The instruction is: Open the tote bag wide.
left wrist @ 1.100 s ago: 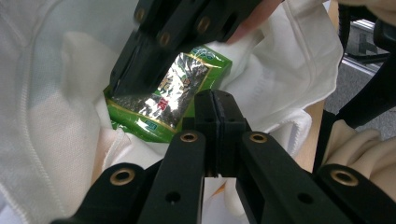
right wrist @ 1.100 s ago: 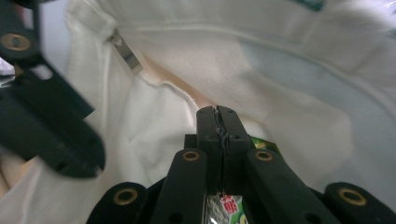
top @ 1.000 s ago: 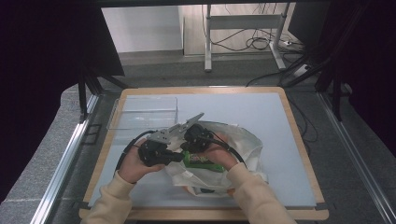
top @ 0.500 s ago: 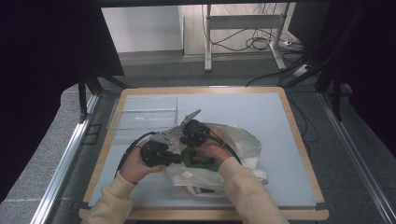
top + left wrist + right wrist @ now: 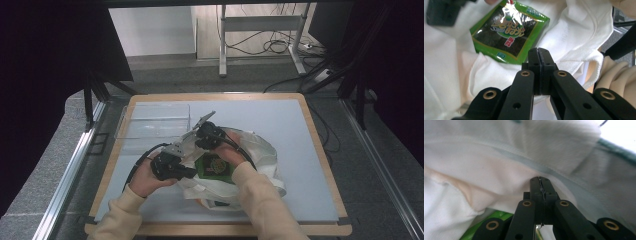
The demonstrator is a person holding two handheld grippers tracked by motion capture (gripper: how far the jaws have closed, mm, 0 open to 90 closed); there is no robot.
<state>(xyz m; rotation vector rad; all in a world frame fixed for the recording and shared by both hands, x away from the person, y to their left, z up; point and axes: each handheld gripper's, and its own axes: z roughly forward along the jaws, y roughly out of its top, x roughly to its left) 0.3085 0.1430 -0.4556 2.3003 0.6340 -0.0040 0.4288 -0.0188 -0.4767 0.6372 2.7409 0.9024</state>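
Observation:
A white cloth bag [image 5: 257, 150] lies rumpled on the table, with a green snack packet [image 5: 216, 166] resting in its folds. My left gripper [image 5: 191, 173] sits at the bag's left side with its jaws pressed together. In the left gripper view the left gripper [image 5: 539, 50] points at the packet [image 5: 509, 32], with the bag's cloth [image 5: 579, 32] under and around it. My right gripper [image 5: 209, 142] is at the bag's far side. In the right gripper view the right gripper [image 5: 540, 179] is shut, tips dug into the bag's cloth [image 5: 499, 157], which puckers around them. The packet's green edge [image 5: 486, 225] shows below.
A clear plastic tray [image 5: 155, 120] stands at the back left of the pale blue table top [image 5: 300, 140], just beyond the grippers. The table's wooden rim [image 5: 320, 150] runs round it. Bare table lies to the right of the bag and behind it.
My right gripper has shifted a little left and away from the person, dragging the bag's cloth with it, so more of the green packet shows. The left gripper has stayed in place.

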